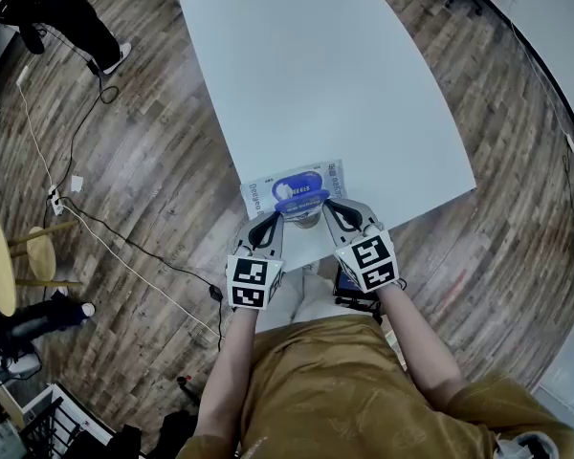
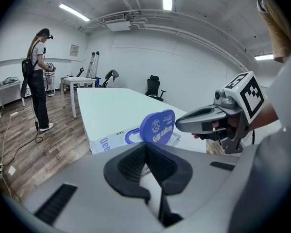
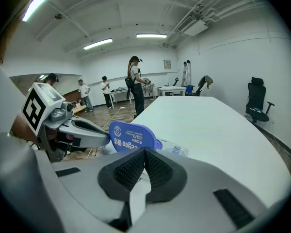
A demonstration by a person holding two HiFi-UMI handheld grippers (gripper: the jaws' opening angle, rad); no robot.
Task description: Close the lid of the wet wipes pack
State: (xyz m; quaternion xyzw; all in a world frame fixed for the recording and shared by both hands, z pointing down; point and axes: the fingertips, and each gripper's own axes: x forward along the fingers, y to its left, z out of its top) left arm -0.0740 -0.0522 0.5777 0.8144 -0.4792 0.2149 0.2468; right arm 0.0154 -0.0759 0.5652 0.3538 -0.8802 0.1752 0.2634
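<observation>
Wet wipes pack of white and blue soft plastic [image 1: 293, 185], flat on the large white worktop [image 1: 325, 84], right at its near edge, close in front of the person. Rounded blue plastic lid [image 1: 301, 199] open, standing up from the middle of the pack. Grey left gripper with black ribbed pads [image 1: 265, 226] just left of the lid, jaws drawn together with nothing between them. Matching grey right gripper [image 1: 339, 215] just right of the lid, jaws likewise pressed together and empty. Both gripper tips low over the near side of the pack, aimed at the lid from either side; contact with the lid not clear. Brown wood-plank floor [image 1: 153, 170] around the worktop.
</observation>
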